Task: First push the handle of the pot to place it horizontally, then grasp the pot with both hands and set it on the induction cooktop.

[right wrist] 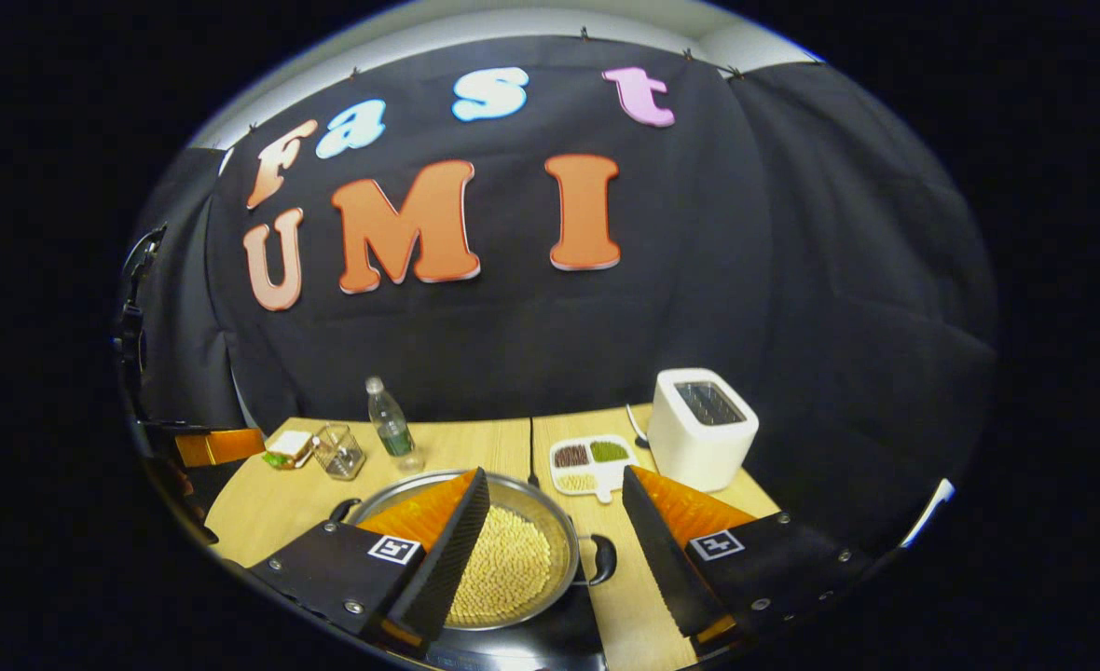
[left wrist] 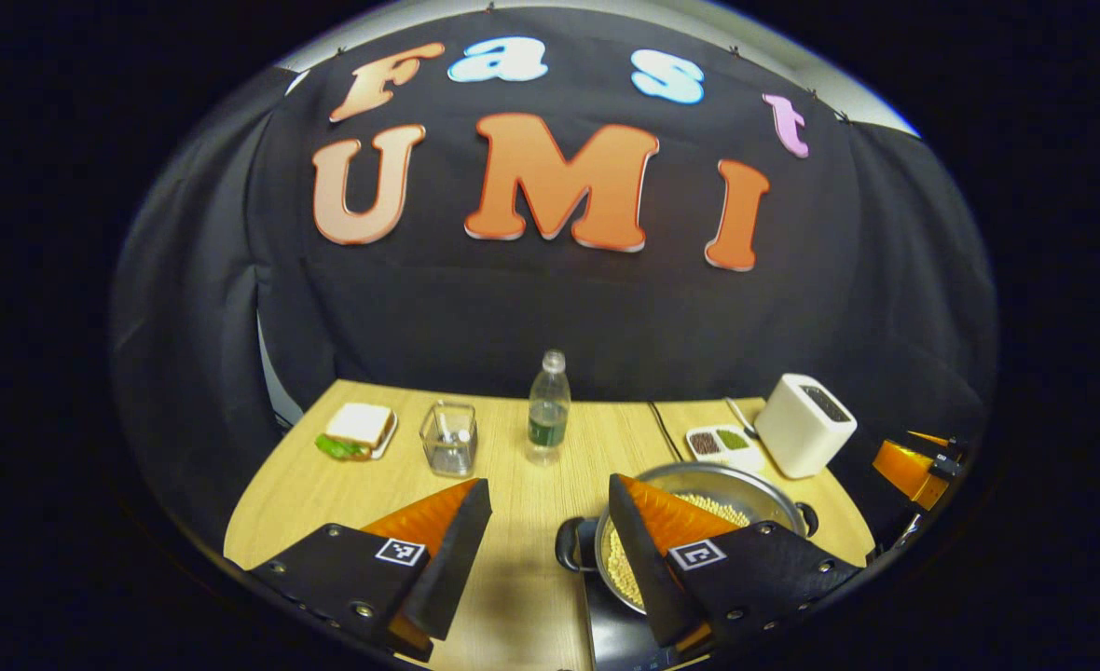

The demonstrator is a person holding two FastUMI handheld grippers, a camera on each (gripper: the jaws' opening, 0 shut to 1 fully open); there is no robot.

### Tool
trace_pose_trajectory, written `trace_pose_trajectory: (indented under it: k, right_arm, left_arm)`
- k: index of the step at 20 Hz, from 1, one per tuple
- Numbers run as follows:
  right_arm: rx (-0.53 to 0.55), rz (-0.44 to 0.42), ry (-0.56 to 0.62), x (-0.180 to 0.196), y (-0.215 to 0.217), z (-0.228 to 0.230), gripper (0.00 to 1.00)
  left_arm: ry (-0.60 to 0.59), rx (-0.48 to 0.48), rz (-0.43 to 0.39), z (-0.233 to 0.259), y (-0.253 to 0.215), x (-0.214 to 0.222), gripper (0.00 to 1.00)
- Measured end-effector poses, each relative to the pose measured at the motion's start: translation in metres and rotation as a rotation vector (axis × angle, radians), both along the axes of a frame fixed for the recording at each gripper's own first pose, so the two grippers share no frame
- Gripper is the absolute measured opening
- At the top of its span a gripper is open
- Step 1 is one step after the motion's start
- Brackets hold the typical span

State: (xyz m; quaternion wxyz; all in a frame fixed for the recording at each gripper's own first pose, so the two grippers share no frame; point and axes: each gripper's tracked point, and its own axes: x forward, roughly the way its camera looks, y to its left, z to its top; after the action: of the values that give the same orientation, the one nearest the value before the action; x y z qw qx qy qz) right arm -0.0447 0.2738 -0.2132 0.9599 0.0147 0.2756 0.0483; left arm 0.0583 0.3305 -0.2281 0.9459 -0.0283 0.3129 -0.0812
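Note:
A steel pot (left wrist: 764, 492) filled with pale beans sits on the black induction cooktop (left wrist: 617, 626) at the table's near edge. My left gripper (left wrist: 548, 486) is open, and the pot's black left handle (left wrist: 569, 545) lies between its fingers, untouched. In the right gripper view the pot (right wrist: 513, 559) rests on the cooktop (right wrist: 536, 645). The open right gripper (right wrist: 555, 473) straddles the right handle (right wrist: 603, 559), while the pot's other handle (right wrist: 345, 509) pokes out at the far side. Both handles lie level.
On the wooden table (left wrist: 513, 596) stand a water bottle (left wrist: 548, 410), a glass jar (left wrist: 449, 438), a sandwich on a plate (left wrist: 358, 431), a white toaster (left wrist: 804, 424) and a divided dish of grains (left wrist: 723, 443). A black cable (left wrist: 664, 431) runs back to the wall.

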Motion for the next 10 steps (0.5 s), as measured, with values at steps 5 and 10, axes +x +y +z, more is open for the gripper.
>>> trace_pose_trajectory:
  k: [5, 10]
  right_arm:
    - [0.017, 0.065, -0.188, 0.015, 0.024, 0.075, 0.89]
    - [0.052, 0.114, -0.302, 0.016, 0.044, 0.13, 0.88]
  left_arm:
    - [-0.236, -0.013, 0.085, 0.101, 0.042, 0.031, 0.79]
    - [-0.441, -0.012, 0.14, 0.181, 0.06, 0.036, 0.76]
